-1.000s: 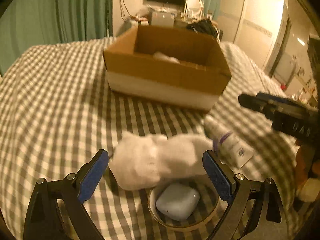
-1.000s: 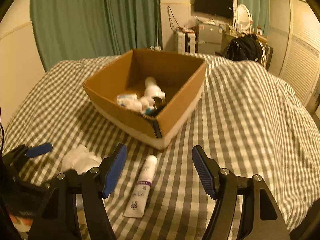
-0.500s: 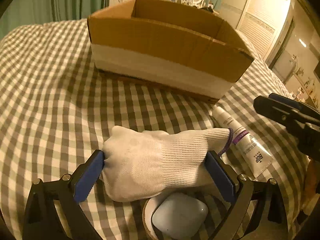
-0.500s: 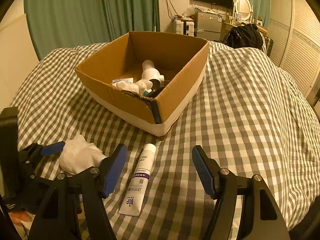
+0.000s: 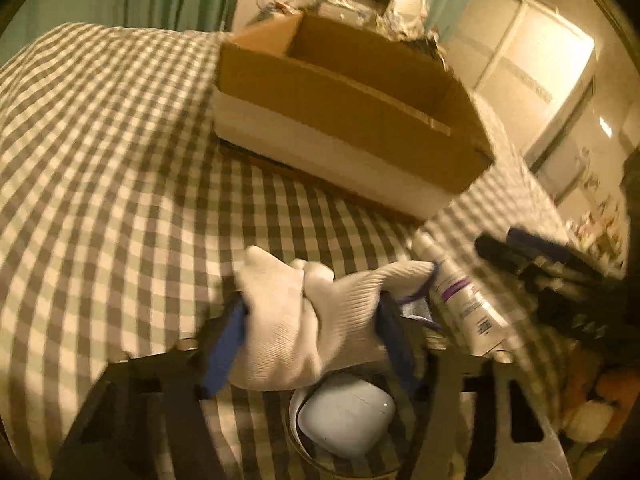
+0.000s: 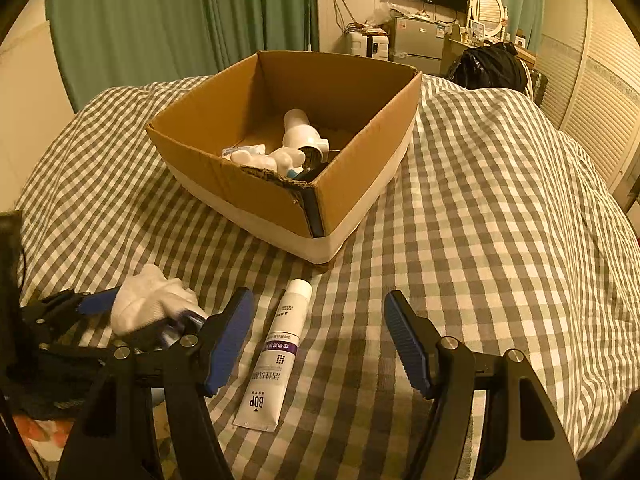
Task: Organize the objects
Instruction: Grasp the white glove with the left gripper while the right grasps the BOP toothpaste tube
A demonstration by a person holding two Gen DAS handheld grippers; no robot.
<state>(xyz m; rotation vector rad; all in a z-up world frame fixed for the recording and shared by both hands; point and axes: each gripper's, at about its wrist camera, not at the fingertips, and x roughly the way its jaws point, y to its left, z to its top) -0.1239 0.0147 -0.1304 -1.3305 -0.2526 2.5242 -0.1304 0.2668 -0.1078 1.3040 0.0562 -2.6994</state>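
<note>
My left gripper (image 5: 312, 332) is shut on a white knit glove (image 5: 308, 320), bunched between its blue pads just above the checked bedspread. The glove (image 6: 152, 306) and the left gripper (image 6: 120, 312) also show at the lower left of the right wrist view. A white tube with a purple band (image 6: 276, 354) lies on the bedspread between the fingers of my open, empty right gripper (image 6: 320, 344); it also shows in the left wrist view (image 5: 460, 300). The open cardboard box (image 6: 280, 196) stands beyond and holds several white bottles (image 6: 300, 136).
A white earbud case (image 5: 344, 416) sits in a round tape roll (image 5: 296, 436) under the left gripper. The right gripper (image 5: 540, 268) shows at the right of the left wrist view. Green curtains, a TV, a fridge and closet doors stand behind the bed.
The left jaws have closed on the glove, squeezing it into a bunch, and lifted back slightly. The right gripper has dropped a little closer to the tube, still open.
</note>
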